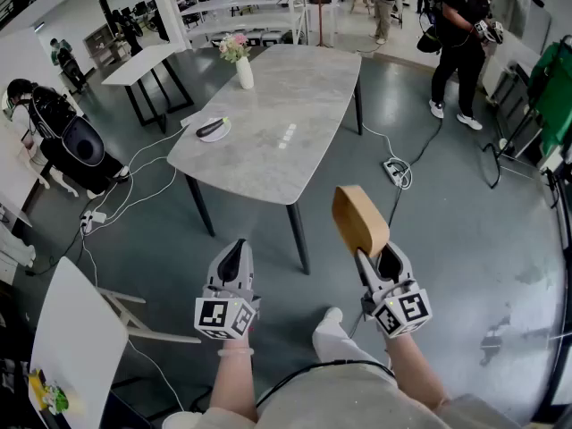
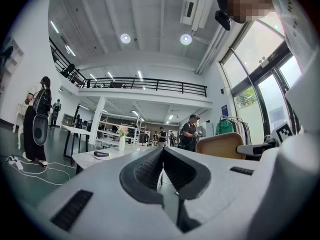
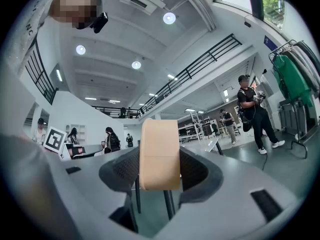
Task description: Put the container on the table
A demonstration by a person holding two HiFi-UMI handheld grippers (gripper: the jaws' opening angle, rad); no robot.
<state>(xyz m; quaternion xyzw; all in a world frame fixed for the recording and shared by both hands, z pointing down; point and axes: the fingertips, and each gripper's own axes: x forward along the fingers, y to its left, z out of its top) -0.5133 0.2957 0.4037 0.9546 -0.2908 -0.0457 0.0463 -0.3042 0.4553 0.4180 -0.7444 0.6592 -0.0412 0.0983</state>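
Both arms level, short of table (image 1: 295,141); R gripper (image 1: 365,256) fingers clamp tan container (image 1: 359,218), L gripper (image 1: 234,245) fingers together.

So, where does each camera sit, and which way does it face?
Head view: on the head, looking down at the table; shows forearms, left tongs, right tongs.
Left gripper view: on the left tongs, level toward the table; shows them shut.
Right gripper view: on the right tongs, level; shows them gripping the container.
All share the container.
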